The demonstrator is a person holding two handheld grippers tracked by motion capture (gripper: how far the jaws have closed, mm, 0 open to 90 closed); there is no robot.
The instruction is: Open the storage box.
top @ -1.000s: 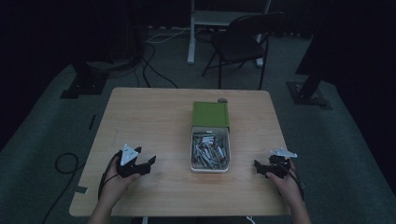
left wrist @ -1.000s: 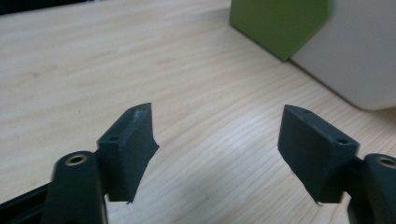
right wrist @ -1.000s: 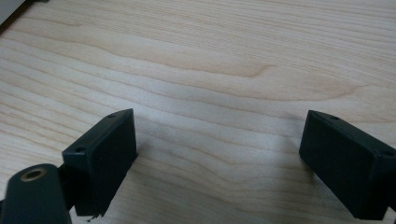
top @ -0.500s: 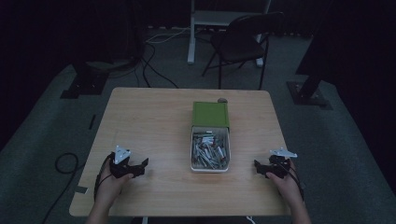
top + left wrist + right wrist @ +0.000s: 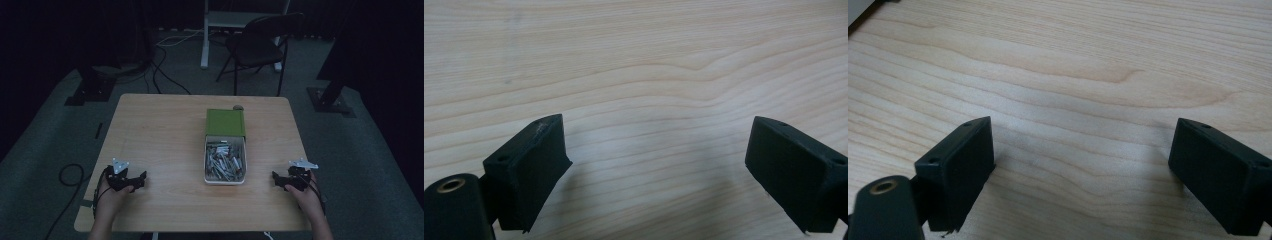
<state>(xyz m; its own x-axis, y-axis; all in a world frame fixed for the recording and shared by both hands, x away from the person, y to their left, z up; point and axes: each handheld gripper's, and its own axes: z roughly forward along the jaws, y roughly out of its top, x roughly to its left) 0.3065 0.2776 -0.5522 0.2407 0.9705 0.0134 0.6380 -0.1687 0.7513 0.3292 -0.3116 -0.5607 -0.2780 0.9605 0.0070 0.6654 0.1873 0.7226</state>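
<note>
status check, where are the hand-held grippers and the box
Left hand-held gripper open, empty, jaws just opened. Right hand-held gripper open, empty. White tray of metal parts untouched between them, green lid slid back. Nothing in the way.

Light wooden table (image 5: 165, 130) with visible grain, standing on a dark floor. Near its centre lies a white tray (image 5: 225, 179) of small metal parts, with a green box (image 5: 225, 122) touching its far end. A small dark object (image 5: 238, 107), too small to identify, sits just behind the box.
</note>
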